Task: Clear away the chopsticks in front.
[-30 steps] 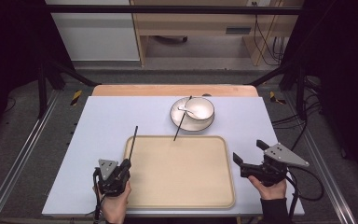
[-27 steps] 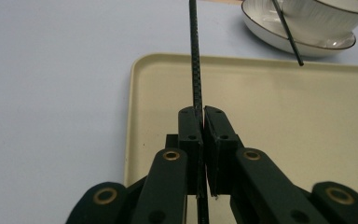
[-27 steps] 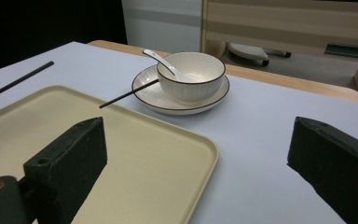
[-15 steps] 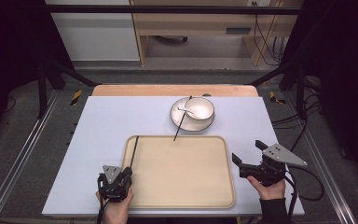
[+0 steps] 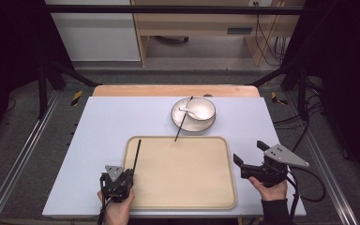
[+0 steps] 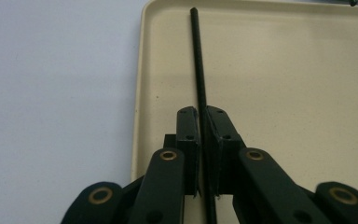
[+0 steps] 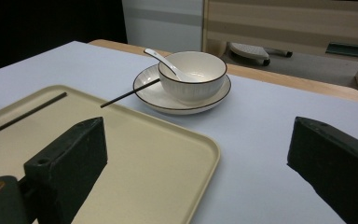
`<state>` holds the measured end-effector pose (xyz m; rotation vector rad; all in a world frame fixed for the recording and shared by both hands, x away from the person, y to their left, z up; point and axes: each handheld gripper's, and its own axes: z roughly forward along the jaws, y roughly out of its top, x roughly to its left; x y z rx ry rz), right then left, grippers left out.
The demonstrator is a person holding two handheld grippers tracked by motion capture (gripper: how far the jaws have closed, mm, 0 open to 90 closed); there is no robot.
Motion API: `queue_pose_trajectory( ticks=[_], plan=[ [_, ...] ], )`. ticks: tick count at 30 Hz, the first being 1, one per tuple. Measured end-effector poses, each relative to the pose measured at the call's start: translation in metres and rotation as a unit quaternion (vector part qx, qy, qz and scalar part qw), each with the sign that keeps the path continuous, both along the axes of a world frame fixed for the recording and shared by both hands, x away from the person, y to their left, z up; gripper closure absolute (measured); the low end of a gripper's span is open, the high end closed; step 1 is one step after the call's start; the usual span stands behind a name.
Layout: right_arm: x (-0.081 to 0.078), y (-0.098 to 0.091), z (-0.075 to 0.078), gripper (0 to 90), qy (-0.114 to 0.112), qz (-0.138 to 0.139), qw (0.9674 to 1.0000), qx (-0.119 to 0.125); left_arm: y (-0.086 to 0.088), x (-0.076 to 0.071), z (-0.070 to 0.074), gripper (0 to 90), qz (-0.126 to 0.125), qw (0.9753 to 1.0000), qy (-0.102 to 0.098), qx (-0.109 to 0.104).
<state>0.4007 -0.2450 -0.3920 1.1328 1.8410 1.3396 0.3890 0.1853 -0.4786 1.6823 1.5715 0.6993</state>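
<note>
Lab recording bay, metal frame rails, black curtains, loose cables

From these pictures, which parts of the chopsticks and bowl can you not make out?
- Held chopstick: its rear end is hidden between the left gripper pads, left gripper view.
- Second chopstick: whether it rests on the plate or the bowl rim is too small to tell, high view.
- Spoon: the bowl wall hides its scoop, right gripper view.

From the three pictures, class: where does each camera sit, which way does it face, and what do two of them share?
High view: above the table's near edge, looking forward and down; both hands, left gripper, right gripper.
Left gripper view: along shut jaws clamping a chopstick over the tray.
Right gripper view: between open jaws toward the bowl.
Shared: tray, chopstick.
</note>
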Motion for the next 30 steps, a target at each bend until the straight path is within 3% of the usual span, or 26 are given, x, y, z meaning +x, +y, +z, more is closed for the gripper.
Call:
queue_pose_trajectory(
  ticks=[3, 10, 17, 23, 30],
  plan=[
    [0.0, 0.0, 0.0, 4.8, 0.0, 0.0, 1.0, 0.001, 0.001, 0.0, 0.005, 80.9, -0.005, 0.9999, -0.01, 0.0],
    [-0.001, -0.002, 0.001, 4.8, 0.0, -0.001, 1.0, 0.003, 0.001, 0.008, 0.032, 70.0, -0.041, 0.9974, -0.059, -0.01],
    [-0.001, -0.003, 0.001, 4.8, -0.002, -0.002, 1.0, 0.005, -0.006, 0.026, 0.06, 59.4, -0.106, 0.9894, -0.096, -0.025],
    [-0.001, -0.004, 0.001, 4.8, -0.003, -0.003, 1.0, 0.007, -0.016, 0.043, 0.073, 47.4, -0.142, 0.9841, -0.107, -0.007],
    [-0.001, -0.005, 0.002, 4.8, -0.005, -0.004, 0.9999, 0.008, -0.028, 0.068, 0.079, 37.6, -0.185, 0.9774, -0.101, -0.019]
  ],
)
